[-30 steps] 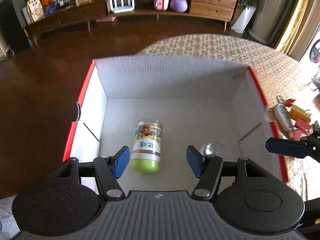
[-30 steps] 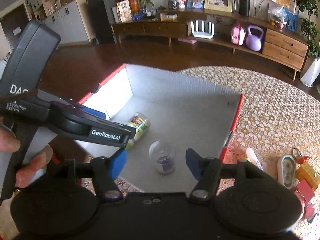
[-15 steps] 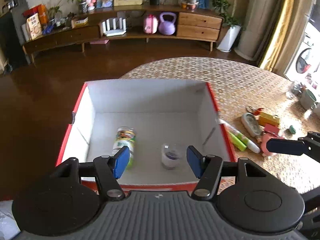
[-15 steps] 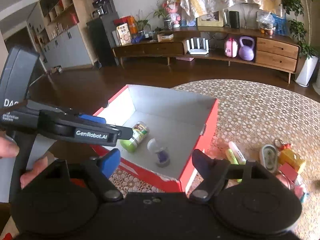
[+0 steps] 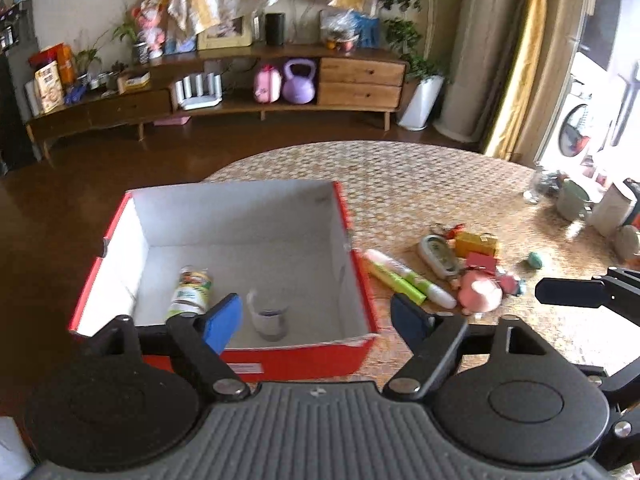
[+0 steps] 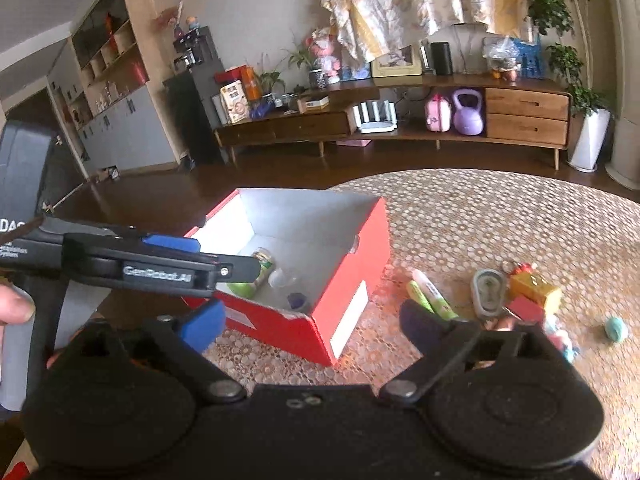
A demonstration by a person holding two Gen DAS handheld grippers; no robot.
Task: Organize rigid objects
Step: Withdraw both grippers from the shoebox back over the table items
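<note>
Markers [image 5: 404,280], pair, lie side by side on table just right of red box [image 5: 352,248]; likely light, stiff, smooth plastic, apt to roll, so best pinched across mid-barrel. Beyond markers from box: grey oval gadget [image 5: 438,256], yellow block [image 5: 476,243], pink toy [image 5: 480,294], likely rigid. Inside box: green-capped bottle [image 5: 190,292] on its side, clear cup [image 5: 270,316] beside it. Left gripper [image 5: 316,318] spread, jaws just been opening, nothing between. Right gripper [image 6: 308,324] spread wide, just been opening, empty, over box's near corner.
</note>
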